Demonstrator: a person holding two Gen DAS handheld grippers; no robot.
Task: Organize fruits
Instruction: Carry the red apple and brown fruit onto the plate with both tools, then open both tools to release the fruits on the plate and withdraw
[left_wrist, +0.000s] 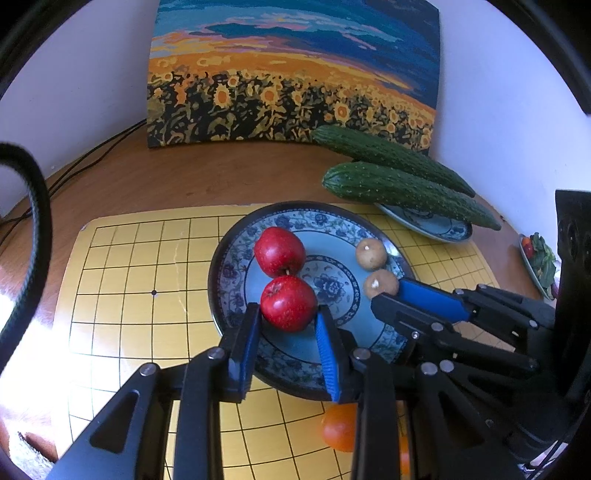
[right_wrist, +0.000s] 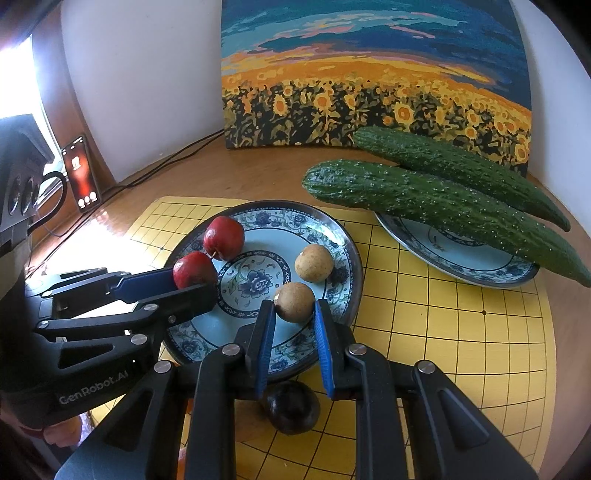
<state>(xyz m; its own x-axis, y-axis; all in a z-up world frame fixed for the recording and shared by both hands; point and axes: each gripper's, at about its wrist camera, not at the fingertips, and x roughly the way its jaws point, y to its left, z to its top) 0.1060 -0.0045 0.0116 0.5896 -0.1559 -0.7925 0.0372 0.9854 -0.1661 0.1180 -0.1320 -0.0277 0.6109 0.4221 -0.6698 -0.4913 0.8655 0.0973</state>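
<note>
Blue-padded and black-framed, the left gripper (left_wrist: 288, 314) stood open over the near edge of the patterned plate (left_wrist: 236, 258), its two pads either side of the nearer red apple (left_wrist: 288, 302); whether they touched the fruit could not be told. The right gripper (right_wrist: 293, 314) was likewise open, its pads flanking the nearer brown fruit (right_wrist: 294, 301) on the same plate, with a gap showing on the right side. Only the left wrist view showed an orange (left_wrist: 338, 428) on the mat below the plate, partly hidden by the gripper frame, and a small dish of greens (left_wrist: 539, 258) at the far right edge. Only the right wrist view showed a dark round fruit (right_wrist: 291, 410) lying on the mat just below the plate, and a lit phone (right_wrist: 82, 173) propped near the wall at the left. Both views showed the yellow grid mat (left_wrist: 129, 258) lying on a brown wooden table (left_wrist: 184, 173), white walls behind, a sunflower painting (left_wrist: 291, 74) leaning against the wall, and dark cables (left_wrist: 92, 151) trailing along the table's back edge. Counted up: two red apples, the second (left_wrist: 279, 251) touching the first; two brown fruits, the farther one (right_wrist: 314, 263) just beside the nearer; two cucumbers (right_wrist: 443, 199) lying side by side across a second patterned plate (right_wrist: 461, 258) to the right; two plates of that pattern; one orange; one dark fruit.
</note>
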